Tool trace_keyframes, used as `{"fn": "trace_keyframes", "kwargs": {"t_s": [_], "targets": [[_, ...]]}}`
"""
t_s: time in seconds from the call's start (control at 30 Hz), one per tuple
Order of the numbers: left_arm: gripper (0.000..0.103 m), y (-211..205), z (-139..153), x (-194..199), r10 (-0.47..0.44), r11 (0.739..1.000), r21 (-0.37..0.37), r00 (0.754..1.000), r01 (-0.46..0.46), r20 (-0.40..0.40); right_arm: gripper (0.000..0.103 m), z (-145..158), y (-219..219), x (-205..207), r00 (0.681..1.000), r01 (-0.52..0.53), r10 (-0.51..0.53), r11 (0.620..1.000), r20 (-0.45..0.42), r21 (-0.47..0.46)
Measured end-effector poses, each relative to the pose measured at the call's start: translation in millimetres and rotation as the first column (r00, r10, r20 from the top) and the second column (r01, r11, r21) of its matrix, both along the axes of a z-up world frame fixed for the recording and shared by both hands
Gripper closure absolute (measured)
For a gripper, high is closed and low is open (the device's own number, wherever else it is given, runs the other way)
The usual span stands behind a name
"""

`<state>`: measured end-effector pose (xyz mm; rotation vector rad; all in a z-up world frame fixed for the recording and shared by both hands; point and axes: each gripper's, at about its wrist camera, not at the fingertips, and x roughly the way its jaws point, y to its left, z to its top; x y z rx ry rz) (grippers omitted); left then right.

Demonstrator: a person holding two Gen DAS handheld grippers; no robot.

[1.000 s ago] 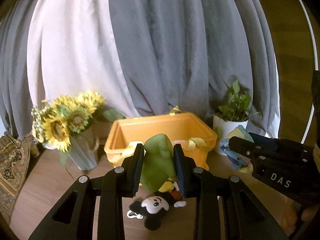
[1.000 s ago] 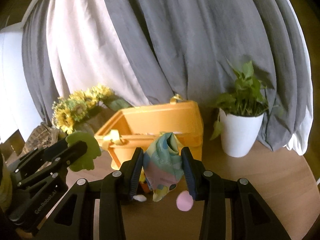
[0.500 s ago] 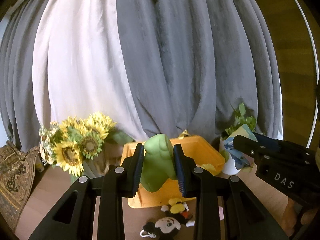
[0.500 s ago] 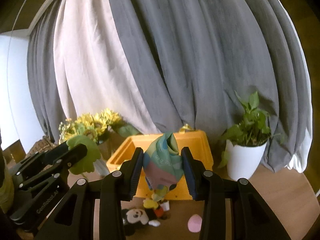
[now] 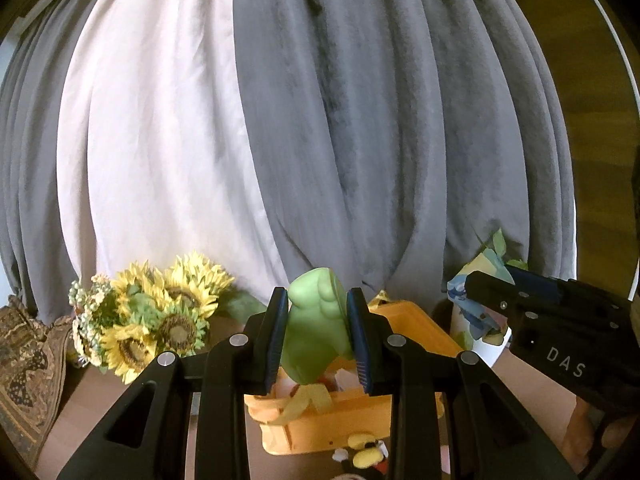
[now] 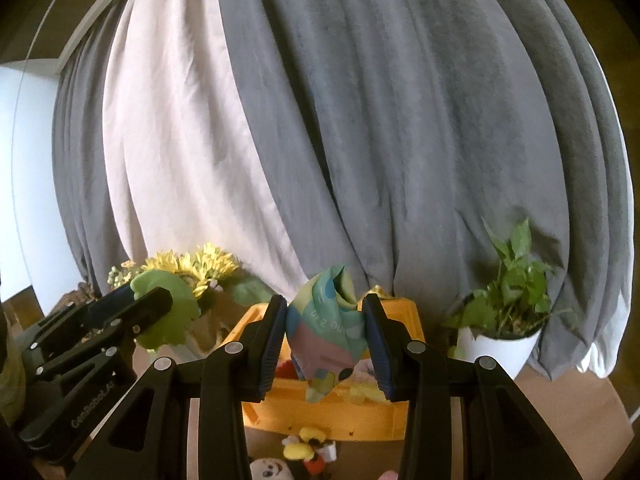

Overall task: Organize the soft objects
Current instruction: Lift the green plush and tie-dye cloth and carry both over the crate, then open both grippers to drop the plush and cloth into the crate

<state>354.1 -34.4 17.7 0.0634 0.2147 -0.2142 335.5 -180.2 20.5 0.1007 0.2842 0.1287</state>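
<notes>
bins – 1 (image 6: 332, 412) | potted plants – 1 (image 6: 500, 344) | sunflower bunches – 1 (image 5: 152, 324)

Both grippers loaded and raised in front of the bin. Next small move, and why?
Probably carry the green soft toy forward over the orange bin and release. The left gripper clamps it short of the opening; the right gripper holds a pastel cloth.

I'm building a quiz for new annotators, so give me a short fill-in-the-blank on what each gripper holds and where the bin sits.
1. The left gripper is clamped on a soft ____ toy.
2. The right gripper holds a pastel patterned ____.
3. The orange bin stands between the sunflowers and the potted ____.

Missing words: green; cloth; plant
</notes>
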Motion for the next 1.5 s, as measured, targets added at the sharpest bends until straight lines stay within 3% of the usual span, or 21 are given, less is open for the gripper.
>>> {"fn": "trace_keyframes", "kwargs": {"t_s": [0.67, 1.5], "targets": [[0.073, -6.4, -17.5, 79.3, 0.006, 1.000, 0.008, 0.999, -0.005, -0.049, 0.062, -12.2, -9.2, 79.5, 0.998, 0.014, -0.015, 1.000, -0.054, -0.015], [0.073, -20.0, -87.5, 164.6, 0.004, 0.998, 0.060, 0.962, 0.013, -0.273, 0.062, -77.3, -14.3, 162.6, 0.967, 0.005, -0.011, 1.000, -0.256, -0.024]]}}
